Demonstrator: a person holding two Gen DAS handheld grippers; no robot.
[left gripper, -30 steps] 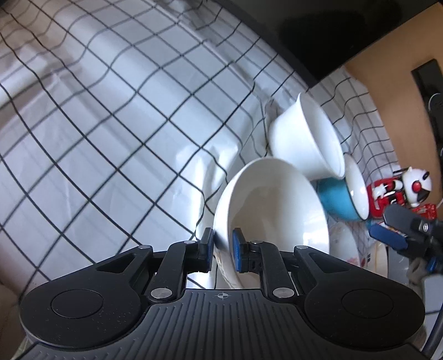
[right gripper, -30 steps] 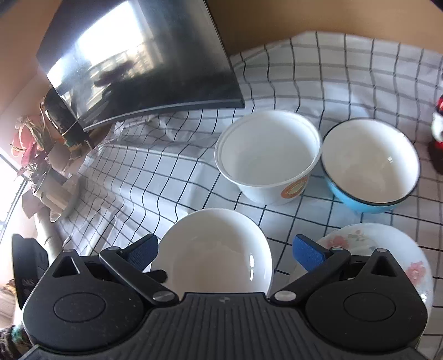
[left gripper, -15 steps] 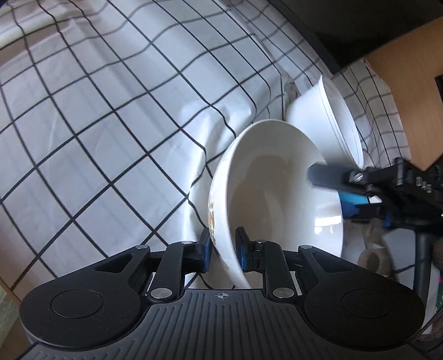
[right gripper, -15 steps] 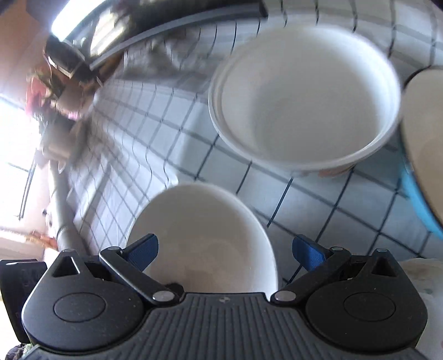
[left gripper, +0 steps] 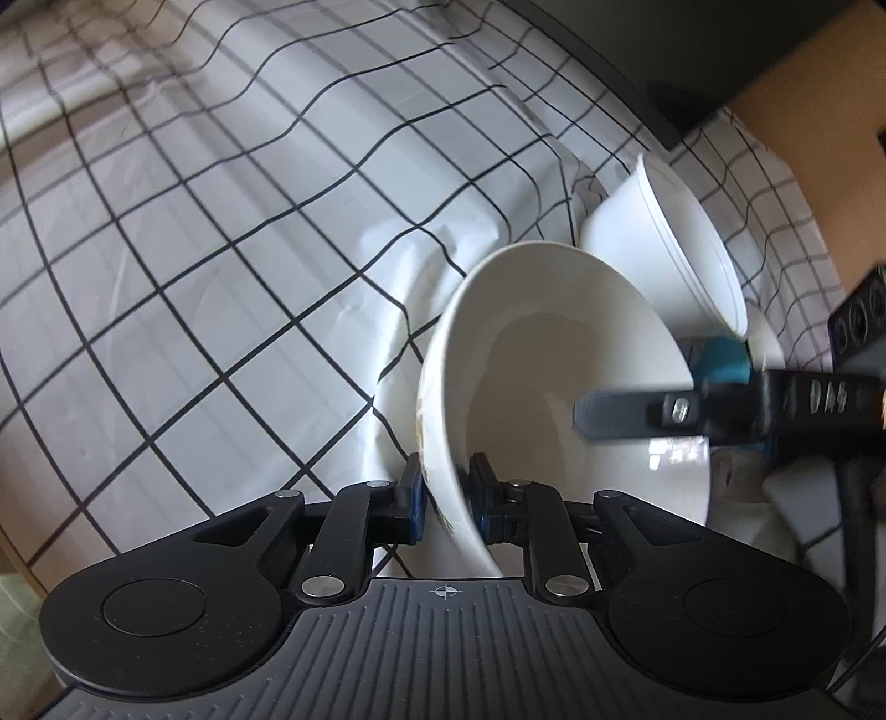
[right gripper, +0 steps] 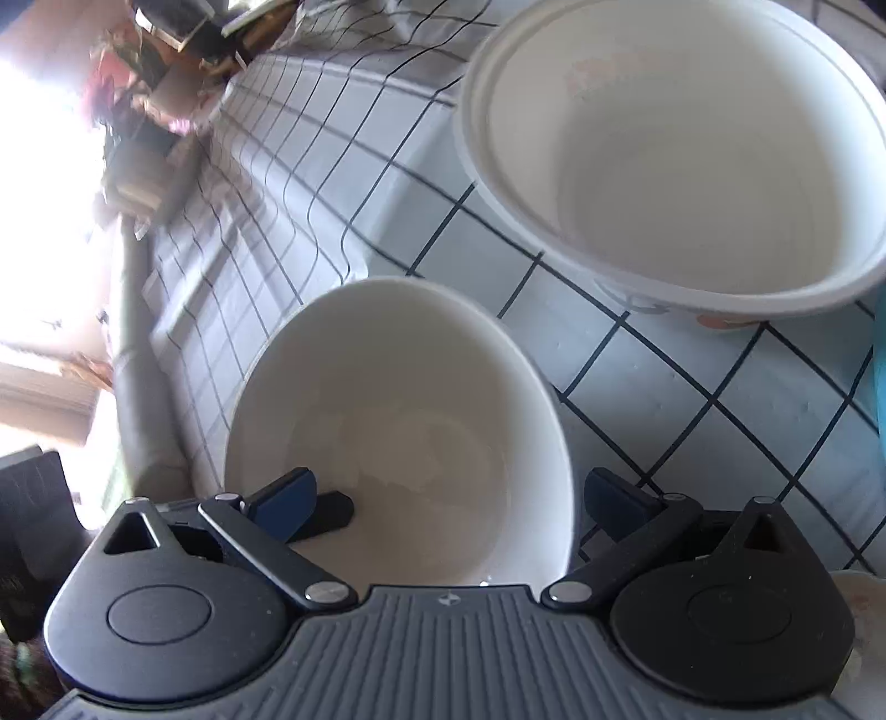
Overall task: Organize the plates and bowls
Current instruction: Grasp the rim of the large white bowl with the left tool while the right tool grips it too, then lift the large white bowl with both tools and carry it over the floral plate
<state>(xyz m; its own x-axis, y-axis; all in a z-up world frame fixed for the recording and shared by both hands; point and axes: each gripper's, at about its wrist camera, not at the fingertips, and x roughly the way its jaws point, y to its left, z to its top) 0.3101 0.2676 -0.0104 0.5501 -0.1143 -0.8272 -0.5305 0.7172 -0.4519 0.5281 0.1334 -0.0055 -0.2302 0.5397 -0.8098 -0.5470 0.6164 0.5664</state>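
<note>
A white black-checked tablecloth (left gripper: 232, 232) covers the surface, a dark appliance (left gripper: 692, 50) at its edge.

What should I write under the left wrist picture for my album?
Left gripper pinches the rim of a tilted white bowl over a checked cloth, beside a white cup.

Checked tablecloth (left gripper: 232, 232) covers the surface; a white paper bowl (right gripper: 681, 149) rests on it

A home dining table.
Bowls (right gripper: 398, 421) sit on a checked tablecloth (left gripper: 232, 232); beyond the cloth's far edge, flowers (right gripper: 119, 94) stand by a bright window.
</note>
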